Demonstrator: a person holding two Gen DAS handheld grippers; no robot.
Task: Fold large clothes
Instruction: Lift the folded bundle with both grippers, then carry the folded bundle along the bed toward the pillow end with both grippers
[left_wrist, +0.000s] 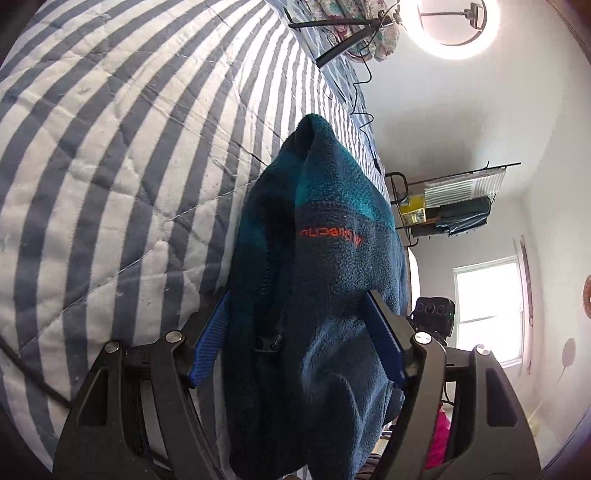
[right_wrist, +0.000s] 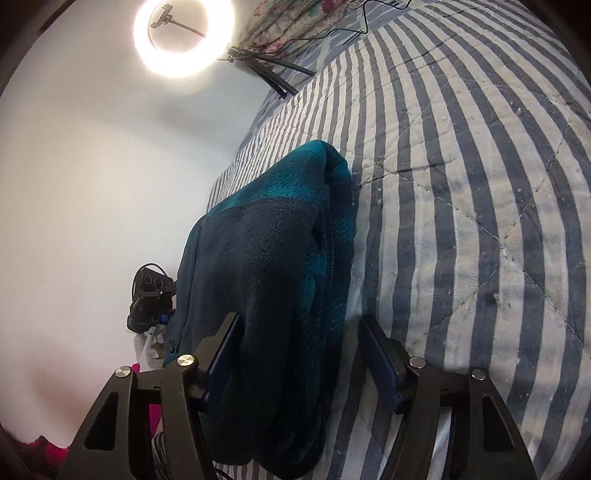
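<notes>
A dark teal fleece jacket (left_wrist: 317, 258) with an orange logo and a zipper lies folded in a thick bundle on the striped bed quilt (left_wrist: 110, 147). My left gripper (left_wrist: 299, 314) straddles one end of the bundle, its blue pads against both sides of the fleece. The same jacket (right_wrist: 273, 258) shows in the right wrist view. My right gripper (right_wrist: 299, 332) straddles its other end with jaws wide; the left pad touches the fleece and the right pad stands apart from it over the quilt (right_wrist: 480, 184).
A ring light on a tripod (left_wrist: 458, 29) stands at the head of the bed, with a cable trailing along the edge. A floral pillow (right_wrist: 280, 22) lies there too. A clothes rack (left_wrist: 454, 206) and a window (left_wrist: 487, 310) are beyond the bed. Pink cloth (right_wrist: 48, 450) lies on the floor.
</notes>
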